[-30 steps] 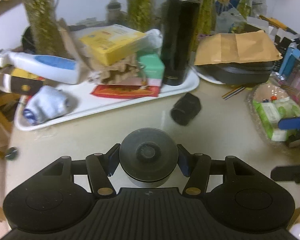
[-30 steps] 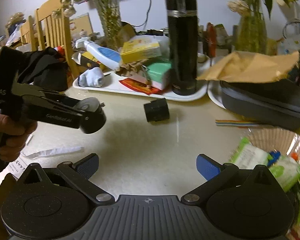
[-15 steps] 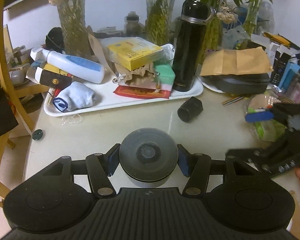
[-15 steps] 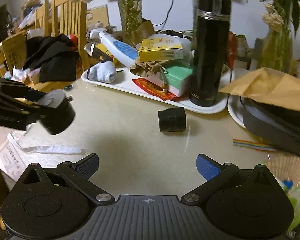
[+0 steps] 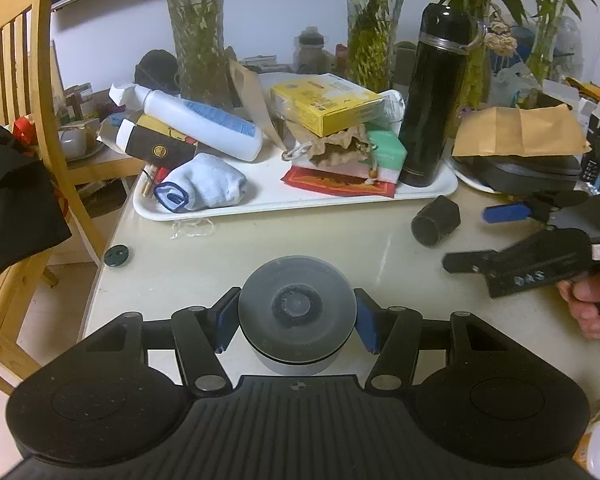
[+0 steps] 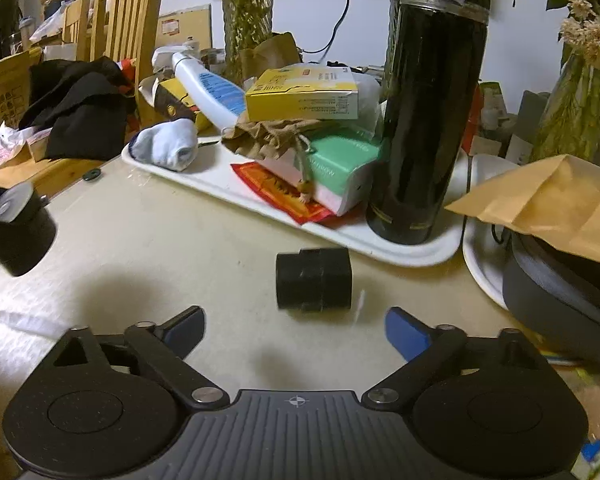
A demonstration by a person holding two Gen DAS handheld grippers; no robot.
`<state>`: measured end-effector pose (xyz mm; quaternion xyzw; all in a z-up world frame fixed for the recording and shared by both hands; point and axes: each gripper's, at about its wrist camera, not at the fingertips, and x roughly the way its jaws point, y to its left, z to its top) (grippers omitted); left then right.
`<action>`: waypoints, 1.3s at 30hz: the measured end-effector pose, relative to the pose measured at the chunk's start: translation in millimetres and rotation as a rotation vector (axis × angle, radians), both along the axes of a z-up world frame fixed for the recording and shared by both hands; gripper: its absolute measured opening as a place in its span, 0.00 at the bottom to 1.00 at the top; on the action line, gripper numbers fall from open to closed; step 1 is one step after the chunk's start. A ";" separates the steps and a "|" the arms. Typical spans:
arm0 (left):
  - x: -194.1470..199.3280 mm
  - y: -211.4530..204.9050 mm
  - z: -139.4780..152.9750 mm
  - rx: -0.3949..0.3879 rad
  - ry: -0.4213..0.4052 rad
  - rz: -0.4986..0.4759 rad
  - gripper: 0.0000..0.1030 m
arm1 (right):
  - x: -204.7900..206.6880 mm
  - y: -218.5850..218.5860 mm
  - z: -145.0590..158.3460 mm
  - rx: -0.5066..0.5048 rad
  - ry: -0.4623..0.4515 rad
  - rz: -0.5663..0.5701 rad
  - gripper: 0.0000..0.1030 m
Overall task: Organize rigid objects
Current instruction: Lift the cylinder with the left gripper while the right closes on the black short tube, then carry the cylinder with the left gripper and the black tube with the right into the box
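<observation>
My left gripper [image 5: 296, 318] is shut on a round dark grey cylinder [image 5: 297, 312], its blue pads pressing both sides above the beige table; that cylinder also shows at the left edge of the right wrist view [image 6: 18, 236]. A small black cap [image 6: 314, 280] lies on its side on the table near the white tray [image 6: 404, 254]. My right gripper [image 6: 296, 330] is just short of the cap, jaws wide and closing, pads clear of it. In the left wrist view the cap [image 5: 436, 220] lies left of the right gripper [image 5: 480, 236].
The tray [image 5: 260, 204] holds a tall black flask [image 5: 436, 96], a yellow box, a white bottle, a sock and packets. A dark case under a brown envelope [image 6: 560, 200] lies right of it. A wooden chair [image 5: 40, 80] stands left. A small dark disc [image 5: 117, 256] lies near the table edge.
My right gripper has moved forward and down toward the black cap, and its jaws have narrowed a little. My left gripper has drawn back from the tray, still gripping the cylinder.
</observation>
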<state>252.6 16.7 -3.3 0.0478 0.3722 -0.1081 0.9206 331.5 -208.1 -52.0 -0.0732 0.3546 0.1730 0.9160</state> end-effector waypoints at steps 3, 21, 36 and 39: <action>-1.6 -0.9 0.0 0.003 -0.004 -0.011 0.55 | 9.6 1.2 -3.9 -0.006 -0.018 -0.015 0.90; -0.8 -8.3 -8.0 0.052 0.012 -0.033 0.55 | 24.0 8.8 -21.2 -0.034 -0.061 -0.064 0.47; -4.2 -12.2 -4.2 0.006 0.033 -0.072 0.55 | -16.0 -1.5 18.1 0.029 -0.034 -0.037 0.47; -6.5 -13.8 -3.1 0.006 0.050 -0.110 0.55 | -27.9 3.2 20.3 0.011 -0.018 -0.024 0.47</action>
